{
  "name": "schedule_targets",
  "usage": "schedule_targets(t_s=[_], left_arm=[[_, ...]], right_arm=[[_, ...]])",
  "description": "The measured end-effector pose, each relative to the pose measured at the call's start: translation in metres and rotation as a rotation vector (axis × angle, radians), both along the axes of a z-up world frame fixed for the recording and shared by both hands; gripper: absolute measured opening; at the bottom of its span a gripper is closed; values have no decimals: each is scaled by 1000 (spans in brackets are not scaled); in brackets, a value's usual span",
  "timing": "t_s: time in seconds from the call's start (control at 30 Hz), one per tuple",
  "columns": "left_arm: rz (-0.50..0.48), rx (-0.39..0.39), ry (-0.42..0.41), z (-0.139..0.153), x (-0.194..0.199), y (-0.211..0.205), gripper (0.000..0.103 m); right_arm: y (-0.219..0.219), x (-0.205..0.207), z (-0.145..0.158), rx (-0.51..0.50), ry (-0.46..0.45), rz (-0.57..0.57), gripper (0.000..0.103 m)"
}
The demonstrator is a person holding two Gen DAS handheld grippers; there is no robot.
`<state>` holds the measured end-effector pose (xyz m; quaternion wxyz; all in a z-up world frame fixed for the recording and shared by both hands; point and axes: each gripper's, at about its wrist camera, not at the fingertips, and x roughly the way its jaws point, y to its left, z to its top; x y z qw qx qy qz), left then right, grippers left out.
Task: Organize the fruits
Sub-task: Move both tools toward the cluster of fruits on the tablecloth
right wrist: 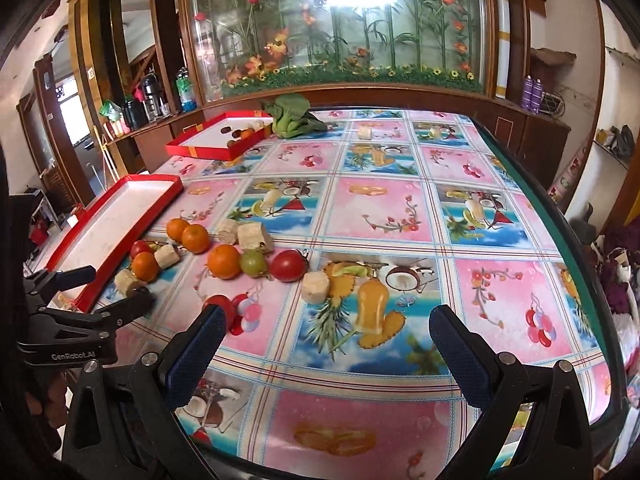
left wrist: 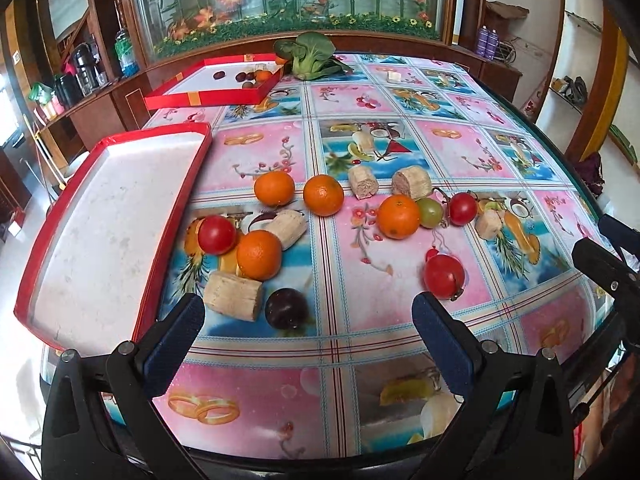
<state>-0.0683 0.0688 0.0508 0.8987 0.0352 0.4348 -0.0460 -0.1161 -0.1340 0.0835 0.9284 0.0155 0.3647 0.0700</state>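
Observation:
Loose fruit lies across the patterned table: several oranges [left wrist: 259, 254], red tomatoes [left wrist: 444, 277], a green fruit [left wrist: 431, 212], a dark plum [left wrist: 286, 308] and tan cut stalk pieces [left wrist: 233, 296]. An empty red tray [left wrist: 120, 216] lies at the left. My left gripper [left wrist: 308, 320] is open and empty, just short of the plum. My right gripper [right wrist: 326, 336] is open and empty above the table, a tomato [right wrist: 218, 306] by its left finger. In the right wrist view the left gripper [right wrist: 96, 300] shows at the left edge.
A second red tray [left wrist: 208, 96] at the far left corner holds a few fruits. A leafy green vegetable [left wrist: 308, 56] lies beside it. The table's rim [right wrist: 560, 216] curves along the right. A cabinet with a glass flower display stands behind.

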Motion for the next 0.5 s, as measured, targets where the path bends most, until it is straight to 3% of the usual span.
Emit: schedule_targets(t_s=[0.5], left_arm=[[-106,-137,62,1,-26,38,103]], right_arm=[[-12,-9,-4,39,20,29,96]])
